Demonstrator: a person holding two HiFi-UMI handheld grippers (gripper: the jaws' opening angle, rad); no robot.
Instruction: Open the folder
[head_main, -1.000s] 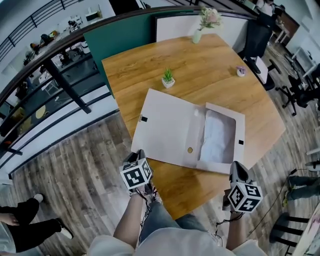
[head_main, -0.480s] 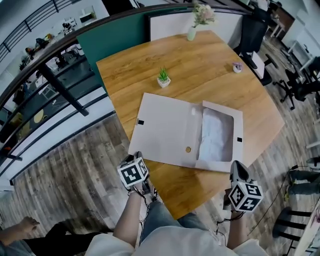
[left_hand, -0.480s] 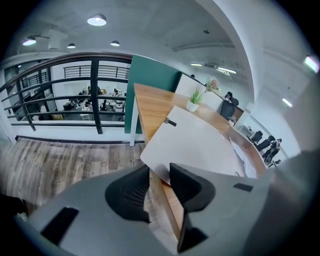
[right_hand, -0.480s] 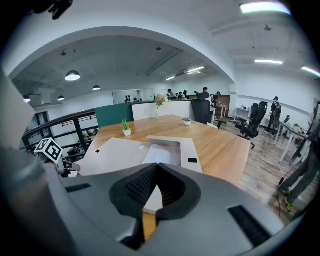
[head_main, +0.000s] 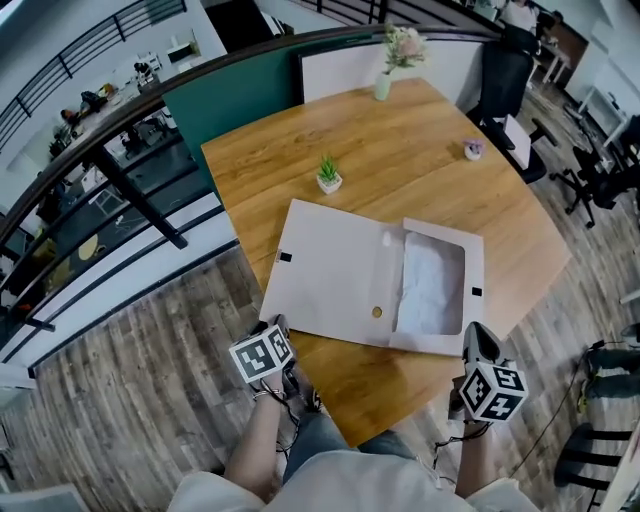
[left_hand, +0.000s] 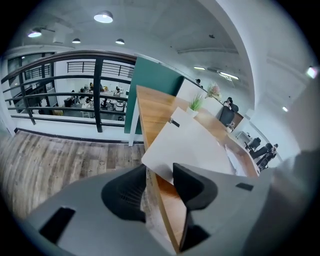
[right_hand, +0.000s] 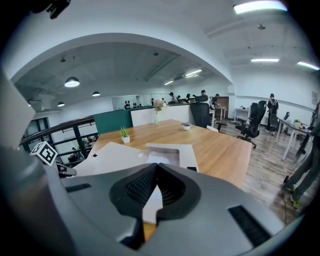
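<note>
The pale folder lies open and flat on the wooden table. Its lid is spread to the left and its shallow tray, holding white sheets, is on the right. My left gripper hangs just off the table's near left edge, short of the folder's corner. Its jaws have just been opening and stand open with nothing between them. My right gripper sits at the tray's near right corner, apart from it. In the right gripper view the pads meet, shut on nothing, with the folder beyond.
A small potted plant stands behind the folder. A vase of flowers is at the far edge and a small purple object at the far right. A dark railing runs left of the table, office chairs behind it.
The folder lies open just as before and both grippers keep their places by the near edge. The head view has shifted a little. A person's legs at lower left have gone from view.
</note>
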